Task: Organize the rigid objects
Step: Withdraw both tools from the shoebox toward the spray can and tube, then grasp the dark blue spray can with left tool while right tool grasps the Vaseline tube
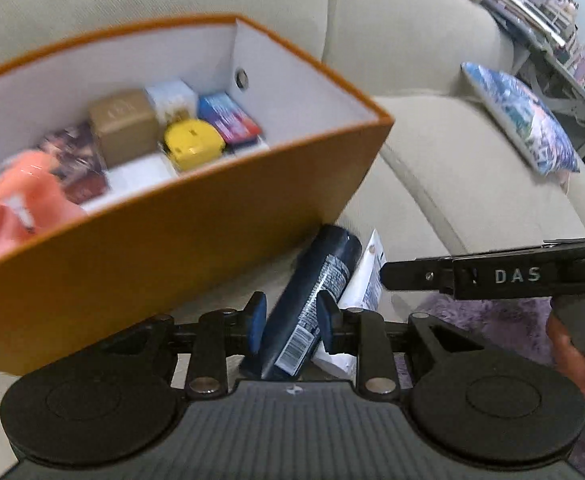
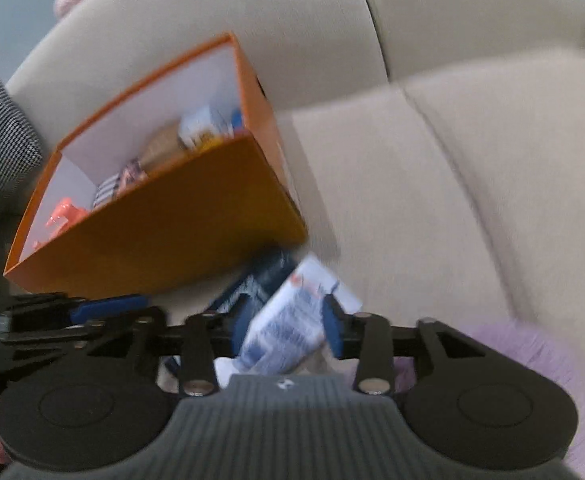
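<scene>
Well under way, judging by the orange box set on the seat cushion of the beige sofa, hard against the backrest. Already holding a brown carton, a small white box, a yellow item, a blue and red packet and something pink at the near-left end, plus a few blurred pieces impossible to name. Nothing stacked above the rim.

Still outside: a dark blue spray can and a white tube, lying side by side and touching on the seat cushion, just off the box's front right corner, the can's far end against the foot of the box wall. Probably the last two pieces, since no other loose object shows on the seat apart from a patterned cushion well away at the right end.

Left gripper tilted down over the can, jaws narrowly parted with the can framed between the blue pads; impossible to tell whether pressing on it or merely lined up above it. Right gripper angled down over the white tube, jaws spread wider and the tube seen between them through heavy blur; likewise impossible to tell whether clamped or free.

Left to do, by this reading: secure both pieces, carry them over the front wall, and set them down in the bare patch near the front of the box
</scene>
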`<state>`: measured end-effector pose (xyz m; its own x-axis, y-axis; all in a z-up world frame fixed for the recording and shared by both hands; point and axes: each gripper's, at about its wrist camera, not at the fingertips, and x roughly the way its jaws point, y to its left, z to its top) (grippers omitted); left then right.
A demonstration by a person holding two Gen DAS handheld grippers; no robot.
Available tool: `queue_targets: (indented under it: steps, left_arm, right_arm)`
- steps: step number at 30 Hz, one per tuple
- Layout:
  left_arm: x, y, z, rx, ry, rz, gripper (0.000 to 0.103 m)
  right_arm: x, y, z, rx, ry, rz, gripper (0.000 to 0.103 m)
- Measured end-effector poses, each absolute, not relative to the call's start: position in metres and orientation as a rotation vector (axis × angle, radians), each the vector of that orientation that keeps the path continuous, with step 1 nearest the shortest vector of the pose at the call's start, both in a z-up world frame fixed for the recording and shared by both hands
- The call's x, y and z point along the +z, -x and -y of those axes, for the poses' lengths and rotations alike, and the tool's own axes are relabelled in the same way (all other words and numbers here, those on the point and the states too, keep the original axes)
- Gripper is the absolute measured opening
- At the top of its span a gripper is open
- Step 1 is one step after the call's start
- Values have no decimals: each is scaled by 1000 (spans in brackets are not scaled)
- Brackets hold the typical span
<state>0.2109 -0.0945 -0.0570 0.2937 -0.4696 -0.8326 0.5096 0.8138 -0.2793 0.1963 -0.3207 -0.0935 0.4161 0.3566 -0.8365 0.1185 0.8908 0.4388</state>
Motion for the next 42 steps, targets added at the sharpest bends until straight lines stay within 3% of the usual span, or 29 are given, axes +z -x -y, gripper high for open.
queue_targets:
  steps: [4,8,11,18,22,27,31,42]
  left_arm:
    - [-69,-218,109,-684,-73,-1127,34]
    - [-79,-225,118,-699,-85,-1169,48]
    - [-87,-229,120,-714,-79,-1213,52]
    - [-97,-229,129,-720,-71,-1229,53]
    - [-93,-222,129,-708,-70,-1205,50]
    - [-89,-207,112,-651,-28,-1220,42]
    - [-89,-189,86,-532,24,-1274,41]
    - [-97,-176,40,-398,251,-1383,43]
  right_arm:
    - [-111,-205,325,133,-552,-1207,48]
    - [-122,-217,322,128,-581,-1241,52]
    - [-130,-224,323,113,-609,-1259,54]
    - [-138,-231,327,108,-630,-1238,65]
    - [-137,-232,327,114,-632,-1232,66]
    - [-131,-223,334,109,-619,-1244,48]
    - [-128,-220,329,112,-557,-1276,47]
    - [-140,-241,296,96,-398,-1407,68]
